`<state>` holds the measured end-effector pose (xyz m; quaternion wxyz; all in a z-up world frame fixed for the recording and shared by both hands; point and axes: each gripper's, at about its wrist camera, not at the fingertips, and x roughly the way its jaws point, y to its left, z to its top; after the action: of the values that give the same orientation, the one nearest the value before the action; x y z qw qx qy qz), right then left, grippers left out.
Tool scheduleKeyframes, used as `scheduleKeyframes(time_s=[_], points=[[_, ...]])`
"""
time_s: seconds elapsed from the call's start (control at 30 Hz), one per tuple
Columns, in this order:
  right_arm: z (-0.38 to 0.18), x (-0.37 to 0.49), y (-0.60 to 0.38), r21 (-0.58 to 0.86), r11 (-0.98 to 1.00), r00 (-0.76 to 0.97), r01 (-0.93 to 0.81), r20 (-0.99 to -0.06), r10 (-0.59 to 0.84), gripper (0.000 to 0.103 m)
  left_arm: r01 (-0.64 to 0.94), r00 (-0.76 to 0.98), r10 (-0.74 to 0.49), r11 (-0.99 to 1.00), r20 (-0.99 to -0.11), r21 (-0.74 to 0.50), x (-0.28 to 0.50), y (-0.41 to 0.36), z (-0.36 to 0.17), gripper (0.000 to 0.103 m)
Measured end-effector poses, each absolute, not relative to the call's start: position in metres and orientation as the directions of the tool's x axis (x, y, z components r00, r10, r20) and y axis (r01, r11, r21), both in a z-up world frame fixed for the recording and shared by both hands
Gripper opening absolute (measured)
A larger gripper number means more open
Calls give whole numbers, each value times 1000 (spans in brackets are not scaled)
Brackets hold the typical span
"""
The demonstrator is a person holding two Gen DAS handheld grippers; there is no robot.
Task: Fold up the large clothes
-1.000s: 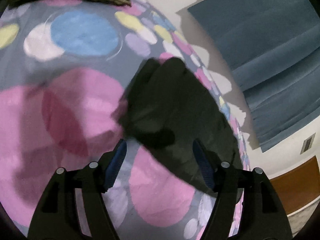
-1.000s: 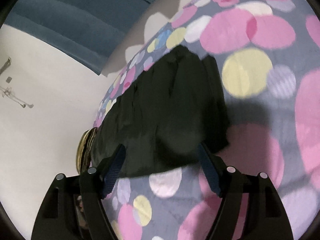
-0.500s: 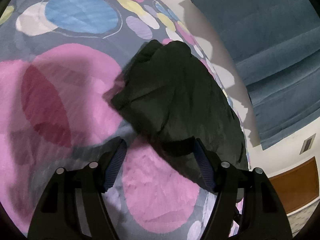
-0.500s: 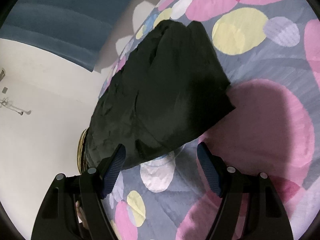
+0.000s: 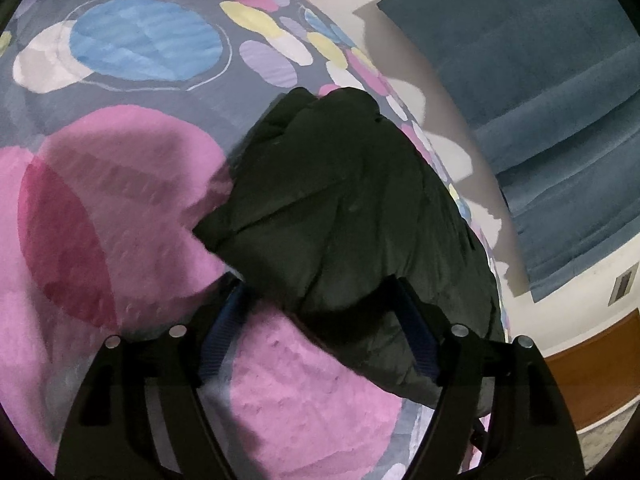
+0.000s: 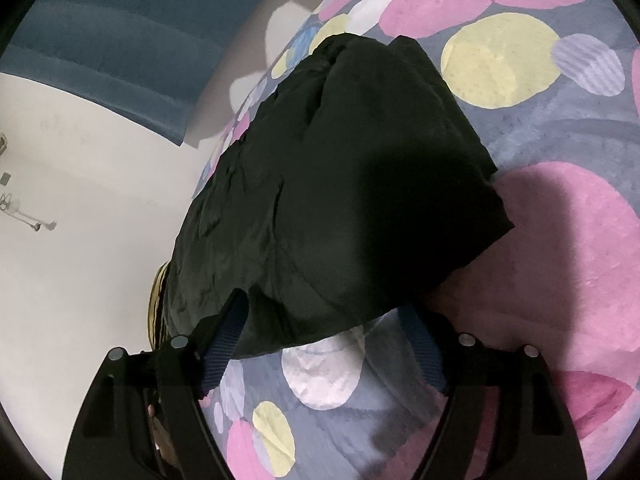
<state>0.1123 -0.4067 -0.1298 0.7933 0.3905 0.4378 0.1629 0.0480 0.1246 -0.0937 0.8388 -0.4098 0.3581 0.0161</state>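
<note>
Under the black garment (image 5: 352, 208), both grippers' opening fingers (image 5: 228, 316) have hidden tips.

1. The left gripper (image 5: 320, 304) has matte black angular finger arms with slotted cut-outs at 7 and 5 o'clock.
2. Ribbed blue pads (image 5: 224, 332) line its fingers' inner faces.
3. Round silver screw heads (image 5: 178, 330) cap each arm.
4. The right gripper (image 6: 322, 320) looks identical: black arms, blue pads (image 6: 226, 340), silver screws (image 6: 466, 338).

No text, label, brand, number or sign can be read in either wrist view; nothing shown carries legible writing.
</note>
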Motion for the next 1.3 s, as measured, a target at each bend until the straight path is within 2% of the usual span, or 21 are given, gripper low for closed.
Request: scheduleKeyframes(time_s=[0.37, 0.63, 0.97, 1.3], points=[[-130, 124, -399, 763, 640, 569, 94, -569, 594, 79, -356, 732, -260, 642, -629, -679, 55, 120, -95, 80], [-131, 127, -393, 762, 640, 568, 99, -571, 592, 80, -397, 700, -320, 568, -638, -720, 55, 114, -99, 80], [-135, 137, -404, 799, 586, 615, 137, -532, 582, 80, -412, 765, -296, 456, -571, -789, 80, 141, -105, 80], [-134, 145, -403, 780, 588, 692, 212, -545, 474, 80, -410, 761, -238, 544, -603, -732, 92, 139, -100, 77]])
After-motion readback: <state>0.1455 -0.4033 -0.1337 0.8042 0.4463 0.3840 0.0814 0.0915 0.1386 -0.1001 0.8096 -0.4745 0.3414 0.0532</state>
